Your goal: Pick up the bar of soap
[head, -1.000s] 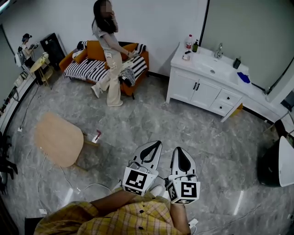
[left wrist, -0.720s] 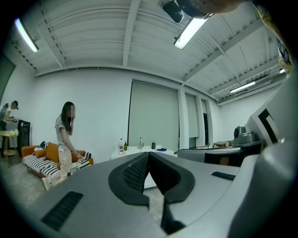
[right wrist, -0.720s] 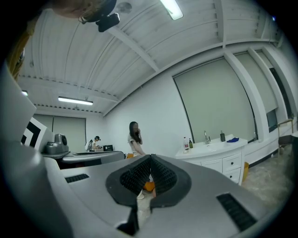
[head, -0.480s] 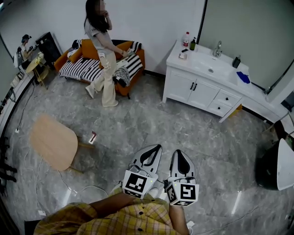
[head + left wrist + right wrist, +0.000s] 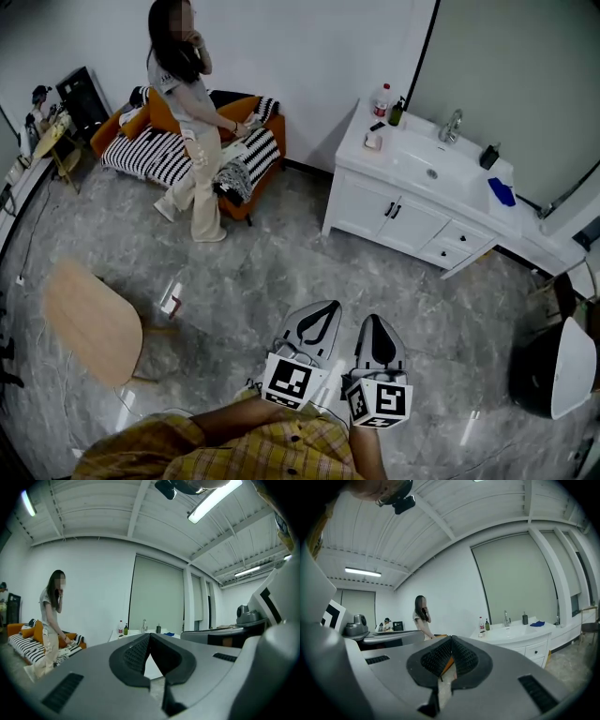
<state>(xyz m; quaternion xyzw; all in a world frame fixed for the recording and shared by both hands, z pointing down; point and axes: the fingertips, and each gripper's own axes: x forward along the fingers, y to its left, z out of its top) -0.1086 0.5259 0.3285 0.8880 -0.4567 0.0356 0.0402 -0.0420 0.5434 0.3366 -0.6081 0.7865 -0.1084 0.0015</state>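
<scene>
- Floor (image 5: 281, 272): grey marbled tiles spread under and all round the fingers of both grippers.
- Vanity (image 5: 394, 220): a white cabinet well ahead of the fingers and to their right. Its tabletop (image 5: 469, 183) holds a sunken basin.
- Sofa (image 5: 169, 150): orange with a striped cover, far ahead of the fingers and to their left, against the wall.
- Person (image 5: 187, 122): stands just in front of the sofa, one hand raised to the head, well ahead and left of the fingers.
- Round table (image 5: 89, 319): pale wood, off to the left of the fingers, about level with them.
- Left gripper (image 5: 328, 307): held low over the floor and pointing forward. Its fingers (image 5: 133, 656) are closed tip to tip with nothing between them.
- Right gripper (image 5: 373, 321): just beside the left one and parallel to it. Its fingers (image 5: 436, 658) are likewise pressed together and empty.
- Cloth (image 5: 502, 192): blue, on the tabletop's right part, far ahead and right of the fingers.
- Bottles (image 5: 382, 98): a red-capped one and a green one at the tabletop's left back corner.
- Tap (image 5: 453, 125): behind the basin.
- Soap (image 5: 373, 141): a small pale block, too small to make out well. It lies on the tabletop's left end just in front of the bottles, well apart from both pairs of fingers and almost straight ahead of the right ones.
</scene>
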